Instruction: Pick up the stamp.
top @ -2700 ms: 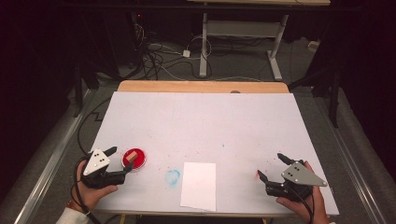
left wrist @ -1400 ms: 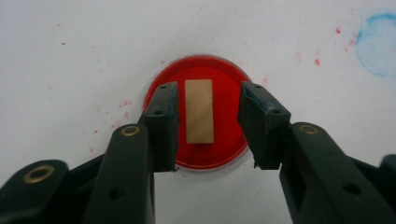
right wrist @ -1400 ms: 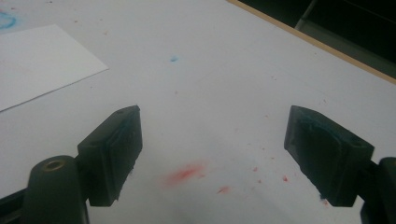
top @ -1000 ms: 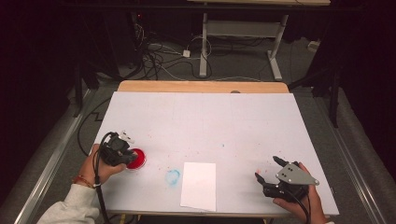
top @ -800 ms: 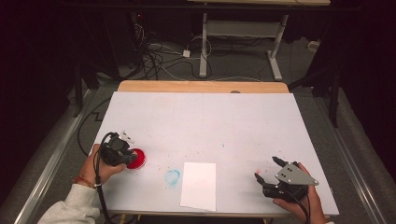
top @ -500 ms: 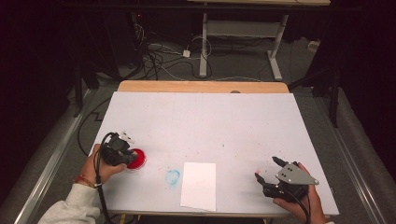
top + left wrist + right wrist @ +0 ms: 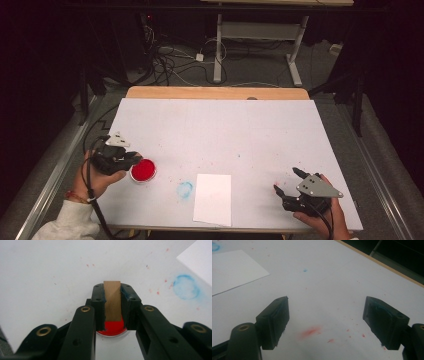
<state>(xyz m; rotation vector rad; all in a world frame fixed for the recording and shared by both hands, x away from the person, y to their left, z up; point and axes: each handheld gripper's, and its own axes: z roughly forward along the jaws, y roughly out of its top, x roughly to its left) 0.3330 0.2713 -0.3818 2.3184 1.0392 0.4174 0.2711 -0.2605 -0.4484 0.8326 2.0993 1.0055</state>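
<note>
My left gripper (image 7: 112, 291) is shut on a small brown wooden block (image 7: 112, 303) that stands upright between its pads. Right under the block lies a round red ink pad (image 7: 113, 328). In the high view the left gripper (image 7: 119, 157) hovers at the left edge of the red pad (image 7: 143, 170), near the table's front left. A white sheet of paper (image 7: 213, 198) lies at the front centre. My right gripper (image 7: 285, 180) rests open at the front right, with bare table between its jaws (image 7: 324, 312).
A faint blue ring mark (image 7: 185, 189) sits between the pad and the paper, and red smears (image 7: 310, 331) speckle the white table top (image 7: 215, 130). The wooden table edge (image 7: 215, 93) runs along the far side; cables and desk legs lie on the floor beyond.
The left gripper, earlier pressed down on the red pad, has lifted off it with the wooden block and shifted slightly left. The right gripper has kept still.
</note>
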